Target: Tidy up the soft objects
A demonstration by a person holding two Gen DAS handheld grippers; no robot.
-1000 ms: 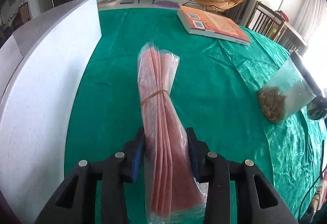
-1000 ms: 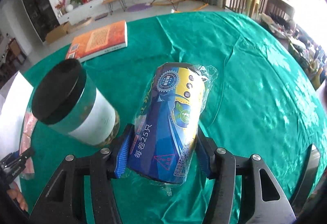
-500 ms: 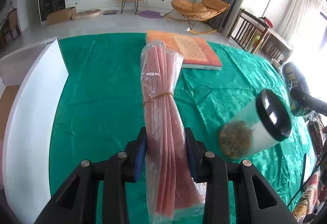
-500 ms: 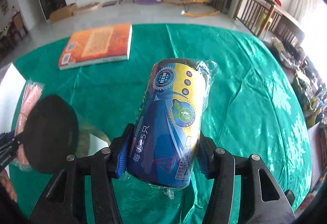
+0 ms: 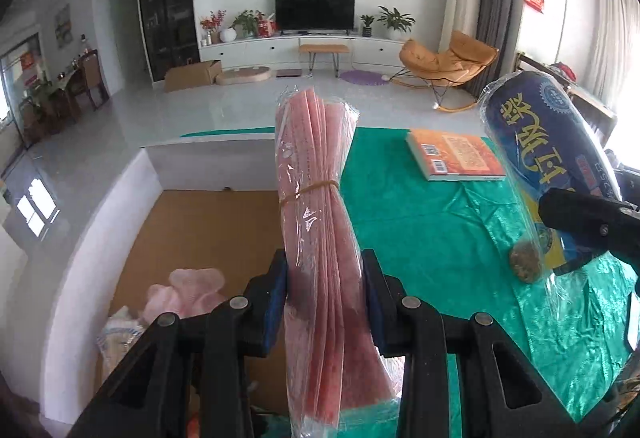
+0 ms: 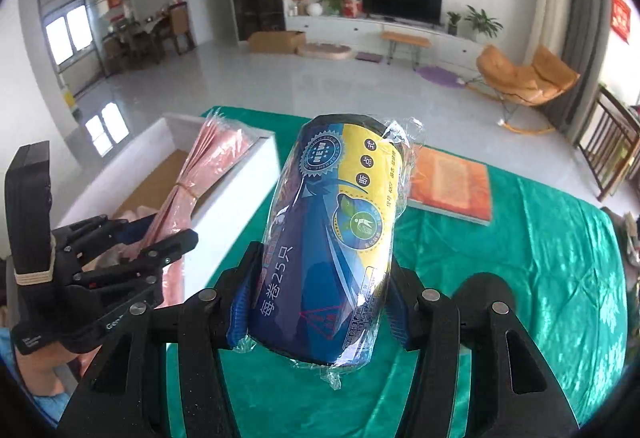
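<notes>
My left gripper (image 5: 325, 292) is shut on a pink bundle of plastic bags (image 5: 316, 206), tied with a rubber band, and holds it upright over the near right edge of a white box (image 5: 120, 190). The bundle (image 6: 200, 182) and the left gripper (image 6: 132, 242) also show in the right wrist view, above the box (image 6: 236, 198). My right gripper (image 6: 318, 302) is shut on a blue and yellow roll of bags (image 6: 332, 238), lifted above the green tablecloth (image 6: 520, 278). The roll (image 5: 548, 166) shows at the right of the left wrist view.
The box has a brown floor (image 5: 208, 230) and holds pink soft items (image 5: 180, 294) at its near end. An orange book (image 5: 456, 158) lies on the cloth at the back. A black-lidded jar (image 6: 484, 298) stands behind my right gripper.
Both grippers have risen and swung left toward the white box. The box's inside has come into view. The jar has dropped low behind the right gripper.
</notes>
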